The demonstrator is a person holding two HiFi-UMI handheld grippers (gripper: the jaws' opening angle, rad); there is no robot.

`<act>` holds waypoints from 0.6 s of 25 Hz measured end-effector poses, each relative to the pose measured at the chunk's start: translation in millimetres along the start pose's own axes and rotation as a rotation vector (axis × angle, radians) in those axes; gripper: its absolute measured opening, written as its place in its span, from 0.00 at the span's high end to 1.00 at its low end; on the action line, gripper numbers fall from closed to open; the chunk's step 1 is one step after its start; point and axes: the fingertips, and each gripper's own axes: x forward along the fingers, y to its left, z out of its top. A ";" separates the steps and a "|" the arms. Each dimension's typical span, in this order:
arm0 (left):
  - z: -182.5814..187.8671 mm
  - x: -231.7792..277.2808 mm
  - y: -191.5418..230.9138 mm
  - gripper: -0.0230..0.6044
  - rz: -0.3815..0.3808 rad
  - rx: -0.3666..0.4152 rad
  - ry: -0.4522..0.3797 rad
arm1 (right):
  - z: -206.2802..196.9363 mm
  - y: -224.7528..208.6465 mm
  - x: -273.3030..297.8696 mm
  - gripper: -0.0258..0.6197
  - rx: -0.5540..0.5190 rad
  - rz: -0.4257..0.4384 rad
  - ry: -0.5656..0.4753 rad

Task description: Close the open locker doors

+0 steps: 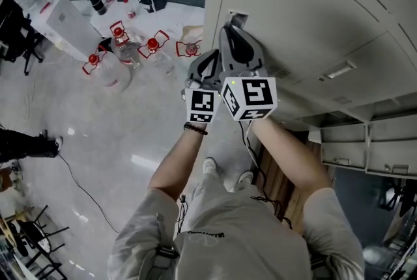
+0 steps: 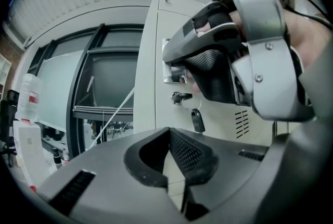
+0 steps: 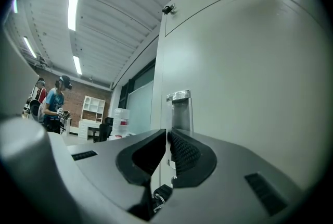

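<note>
A pale grey locker door (image 1: pixel 293 5) fills the upper right of the head view, with a recessed handle (image 1: pixel 236 17) by its left edge. My right gripper (image 1: pixel 230 30) is shut and empty, its tips against the door at that handle (image 3: pixel 179 108). Just to the left, my left gripper (image 1: pixel 210 57) is also shut on nothing. In the left gripper view, its jaws (image 2: pixel 169 165) point at the door edge below the right gripper (image 2: pixel 208 61). A key (image 2: pixel 181 97) with a dark fob (image 2: pixel 197 120) sits in the lock. The right gripper (image 3: pixel 167 158) faces the door.
Further locker doors with handles (image 1: pixel 365 148) jut out at the lower right. Several water bottles with red handles (image 1: pixel 124 54) stand on the floor at upper left, and a cable (image 1: pixel 78 181) trails nearby. A person (image 3: pixel 54 103) stands far off. A dark window frame (image 2: pixel 99 87) lies left of the lockers.
</note>
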 end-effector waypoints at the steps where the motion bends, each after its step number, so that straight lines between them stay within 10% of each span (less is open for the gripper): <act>1: 0.0 -0.1 -0.1 0.96 -0.001 0.004 0.001 | 0.1 0.5 -0.1 0.92 0.002 0.004 0.004; 15: 0.4 -0.6 0.1 0.96 -0.007 0.052 -0.017 | -19.1 3.1 -64.2 0.94 -0.006 0.058 0.107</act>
